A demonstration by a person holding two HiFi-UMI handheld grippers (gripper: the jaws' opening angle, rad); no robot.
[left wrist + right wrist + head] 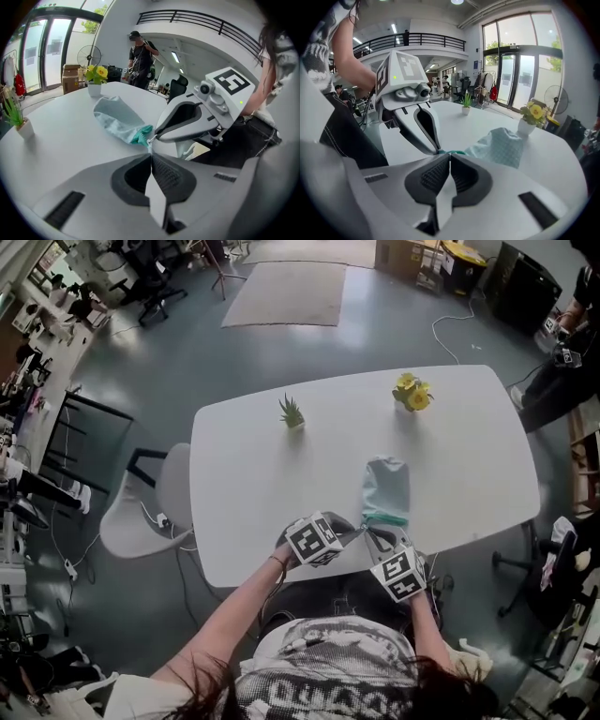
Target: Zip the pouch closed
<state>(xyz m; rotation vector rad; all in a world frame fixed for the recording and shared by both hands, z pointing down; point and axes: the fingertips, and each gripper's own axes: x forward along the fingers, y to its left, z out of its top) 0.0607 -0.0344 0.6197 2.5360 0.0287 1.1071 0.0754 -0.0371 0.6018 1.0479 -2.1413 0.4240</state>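
So, the left gripper's [151, 153] jaws pinch the pouch's [115, 119] teal end on the worktop [262, 474]; the right gripper's [449, 157] jaws clamp the zip pull [152, 139].

Nothing readable is showing anywhere around me. The cube [314, 539] on the left tongs [151, 152] and the cube [400, 575] on the right tongs [449, 153] are carrying only square markers. The shirt [319, 681] print behind them is staying illegible.
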